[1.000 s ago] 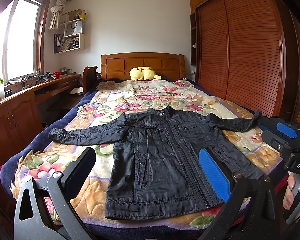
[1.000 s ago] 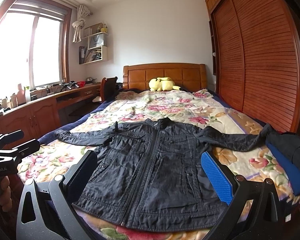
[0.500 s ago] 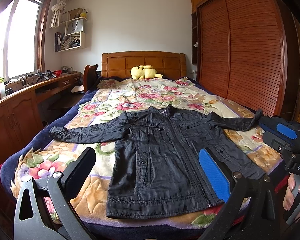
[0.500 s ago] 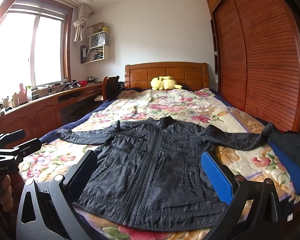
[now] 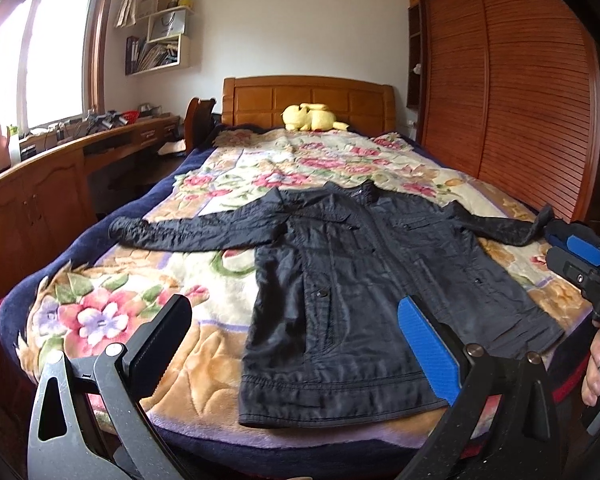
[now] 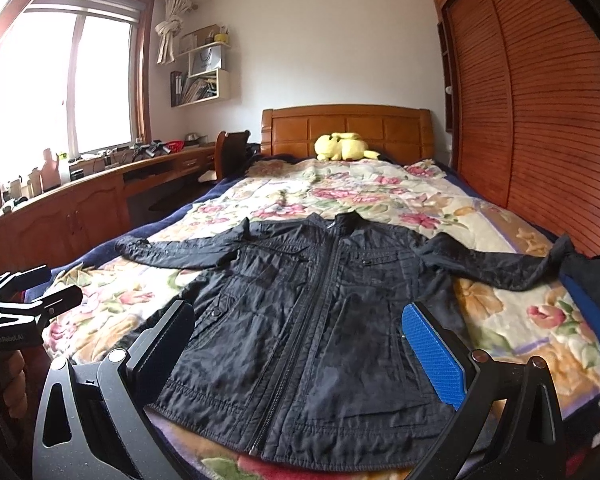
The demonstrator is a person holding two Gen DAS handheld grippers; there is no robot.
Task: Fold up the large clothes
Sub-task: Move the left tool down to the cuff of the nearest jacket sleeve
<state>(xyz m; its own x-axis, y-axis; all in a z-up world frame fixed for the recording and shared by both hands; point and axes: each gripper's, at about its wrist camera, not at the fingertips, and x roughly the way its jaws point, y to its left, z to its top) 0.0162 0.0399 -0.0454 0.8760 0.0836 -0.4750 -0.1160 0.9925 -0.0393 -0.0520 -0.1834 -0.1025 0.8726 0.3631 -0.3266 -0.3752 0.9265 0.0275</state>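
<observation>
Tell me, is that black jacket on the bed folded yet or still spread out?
Spread out: the black jacket lies flat on the bed, front up, both sleeves stretched sideways.

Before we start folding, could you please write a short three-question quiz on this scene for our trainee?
1. True or false: the black jacket lies spread flat on the floral blanket with both sleeves stretched outward.
2. What sits by the headboard? A) yellow plush toy B) folded towel C) laptop
3. Fill in: the jaws of the left gripper and right gripper stand ____, holding nothing.

Key: 1 true; 2 A; 3 open.
</observation>
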